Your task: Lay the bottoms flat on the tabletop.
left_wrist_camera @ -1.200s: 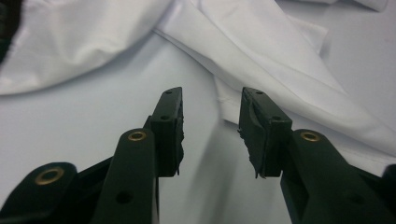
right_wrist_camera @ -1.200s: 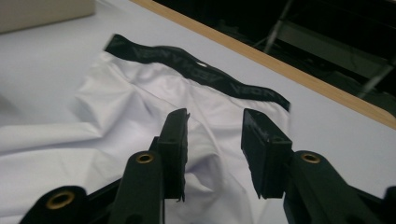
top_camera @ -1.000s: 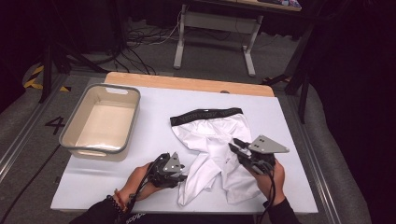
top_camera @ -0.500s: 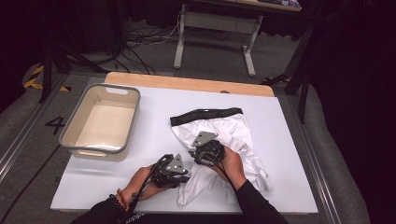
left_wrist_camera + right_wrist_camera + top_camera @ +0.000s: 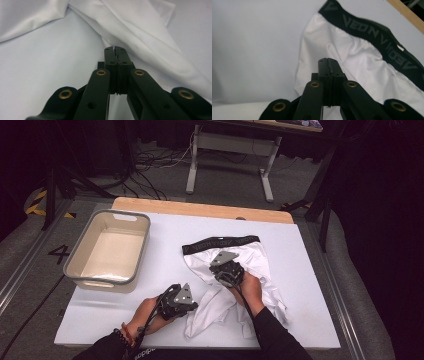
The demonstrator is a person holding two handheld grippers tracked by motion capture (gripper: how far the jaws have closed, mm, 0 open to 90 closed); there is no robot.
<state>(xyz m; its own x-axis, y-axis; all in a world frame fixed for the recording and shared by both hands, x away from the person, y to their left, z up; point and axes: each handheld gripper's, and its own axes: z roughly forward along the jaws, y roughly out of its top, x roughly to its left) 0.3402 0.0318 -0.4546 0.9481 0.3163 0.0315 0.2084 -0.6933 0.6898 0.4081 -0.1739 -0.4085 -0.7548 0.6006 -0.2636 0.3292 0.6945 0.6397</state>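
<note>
White shorts [image 5: 252,257] with a black lettered waistband [image 5: 220,243] lie crumpled on the white table [image 5: 310,270]. My right gripper [image 5: 227,270] rests on the shorts just below the waistband. In the right gripper view its jaws [image 5: 328,60] have just closed flush together over the white mesh [image 5: 362,65], with no cloth seen between them. My left gripper [image 5: 177,301] sits at the near left edge of the shorts. Its jaws [image 5: 115,48] have also just closed, and their tips meet the edge of a fabric fold [image 5: 140,27]. Whether they pinch any cloth I cannot tell.
A grey tub [image 5: 80,270] with a beige inside stands on the table's left part. A wooden strip [image 5: 200,210] runs along the far edge. Beyond it are desk legs [image 5: 192,165] and cables on the floor. Bare table shows left of the shorts [image 5: 50,70].
My right gripper has moved left from the shorts' right edge onto their middle, below the waistband. The fabric has shifted and bunched. My left gripper has stayed in place.
</note>
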